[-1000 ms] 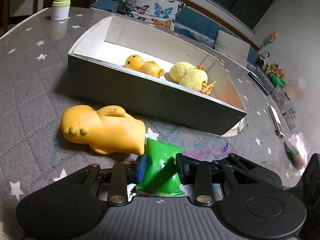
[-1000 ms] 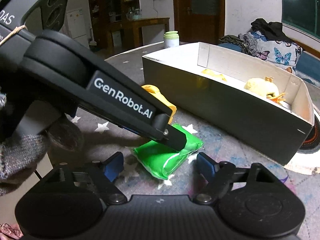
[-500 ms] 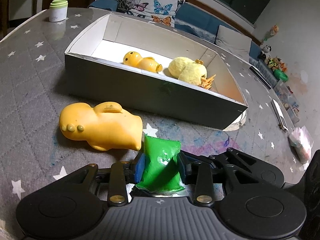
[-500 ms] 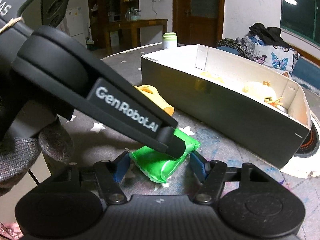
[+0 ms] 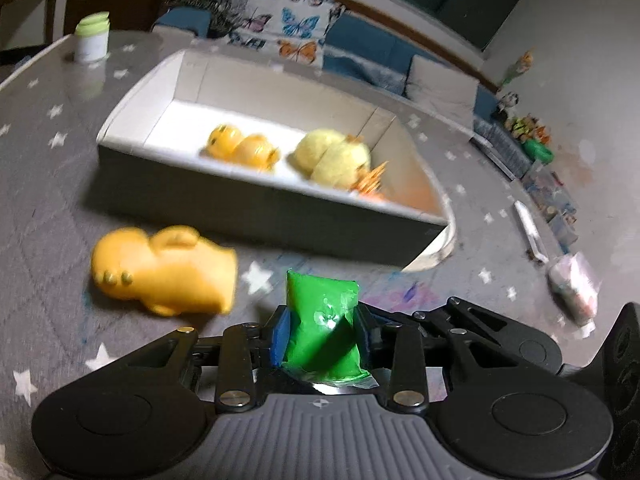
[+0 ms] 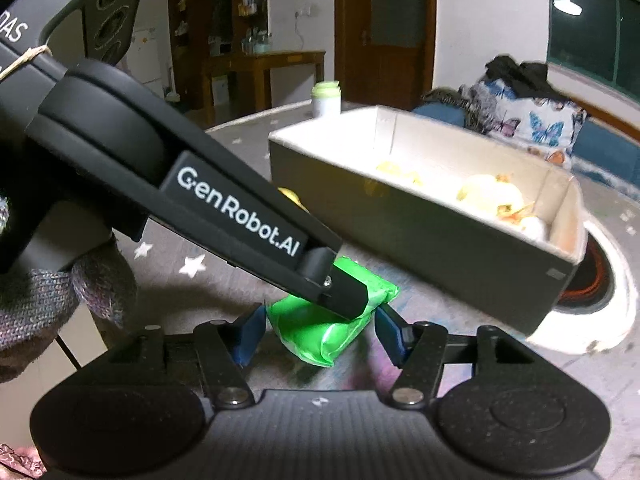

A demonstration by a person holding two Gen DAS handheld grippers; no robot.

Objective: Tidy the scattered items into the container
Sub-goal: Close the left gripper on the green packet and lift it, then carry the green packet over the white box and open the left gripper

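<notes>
- The green packet (image 5: 322,326) is pinched between the left gripper (image 5: 322,332)'s blue pads, whose jaws are closing on it; it hangs just off the starred table (image 5: 36,184), at about 6 o'clock from the white box (image 5: 264,208).
- The right gripper (image 6: 318,330) straddles the same packet, jaws closing but pads apparently clear of it.
- Judgement: keep one firm grip, back the other away, then carry toward 12 o'clock over the near wall.
- A second ago the packet lay against the orange toy (image 5: 164,270); now it is lifted clear.

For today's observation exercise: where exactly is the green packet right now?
The green packet sits between the left gripper's closing pads, just right of the orange toy, in front of the box.
</notes>
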